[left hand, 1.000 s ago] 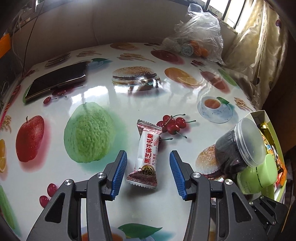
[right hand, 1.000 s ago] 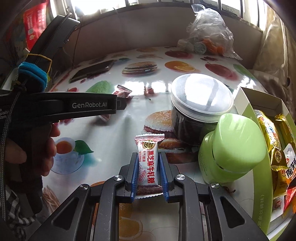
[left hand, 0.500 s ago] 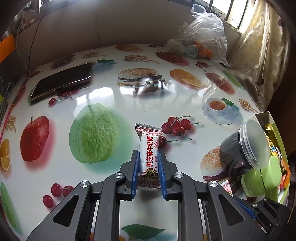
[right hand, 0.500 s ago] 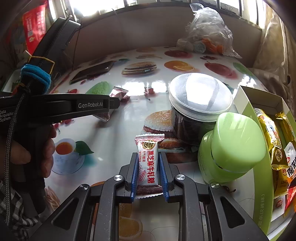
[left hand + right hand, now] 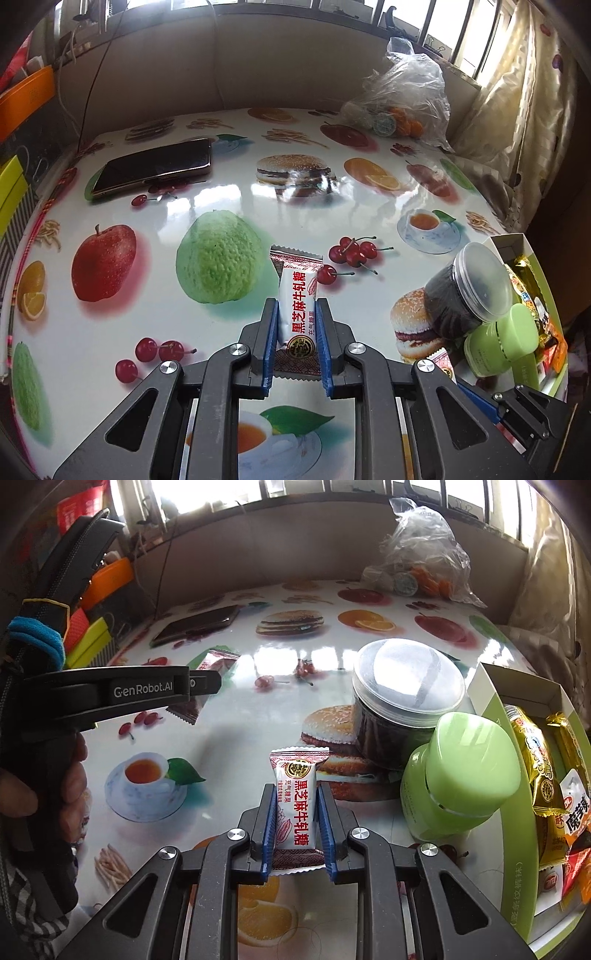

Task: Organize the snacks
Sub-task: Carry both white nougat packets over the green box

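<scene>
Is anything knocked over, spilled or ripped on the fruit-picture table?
Nothing looks spilled or torn. The clear plastic jar with dark contents and the light green plastic bottle only look tilted in the left view; the right view shows them standing upright beside the open green-and-white snack box. The black phone lies flat.

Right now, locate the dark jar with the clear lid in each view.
Left wrist: the dark jar sits at the right edge, tipped by the lens, just above the green bottle.
Right wrist: the jar stands right of centre, behind the same bottle.
Shared landmark: the phone.
</scene>
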`<state>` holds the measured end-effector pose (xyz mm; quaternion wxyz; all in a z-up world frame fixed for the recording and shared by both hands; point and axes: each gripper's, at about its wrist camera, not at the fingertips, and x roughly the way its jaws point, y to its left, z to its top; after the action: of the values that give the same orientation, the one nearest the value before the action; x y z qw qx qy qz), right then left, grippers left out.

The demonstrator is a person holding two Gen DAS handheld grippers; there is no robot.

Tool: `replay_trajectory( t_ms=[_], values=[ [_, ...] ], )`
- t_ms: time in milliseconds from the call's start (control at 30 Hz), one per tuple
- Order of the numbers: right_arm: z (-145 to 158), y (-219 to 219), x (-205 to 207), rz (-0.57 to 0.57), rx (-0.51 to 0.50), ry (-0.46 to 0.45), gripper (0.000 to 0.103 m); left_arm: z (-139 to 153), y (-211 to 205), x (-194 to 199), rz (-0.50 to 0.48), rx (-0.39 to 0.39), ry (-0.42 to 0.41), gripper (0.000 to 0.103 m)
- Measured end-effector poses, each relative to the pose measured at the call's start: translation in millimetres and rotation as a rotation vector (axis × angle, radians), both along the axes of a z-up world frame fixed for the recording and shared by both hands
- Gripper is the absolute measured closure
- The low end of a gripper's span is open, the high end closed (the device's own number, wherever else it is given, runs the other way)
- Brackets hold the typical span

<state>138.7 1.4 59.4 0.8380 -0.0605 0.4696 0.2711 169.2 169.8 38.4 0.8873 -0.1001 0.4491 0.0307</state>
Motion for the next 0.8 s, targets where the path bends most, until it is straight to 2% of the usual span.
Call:
replay_trajectory(
  t_ms=[433,800],
  values=[
    [30,-11,-19,0.0,0.035,-0.056,0.083,32,-8,-26,-0.007,-0.007,-0.064,0.083],
    [51,-37,-28,-0.036,0.053,-0.094,0.083,56,-35,-36,-0.046,-0.009,-0.111,0.083]
  ],
)
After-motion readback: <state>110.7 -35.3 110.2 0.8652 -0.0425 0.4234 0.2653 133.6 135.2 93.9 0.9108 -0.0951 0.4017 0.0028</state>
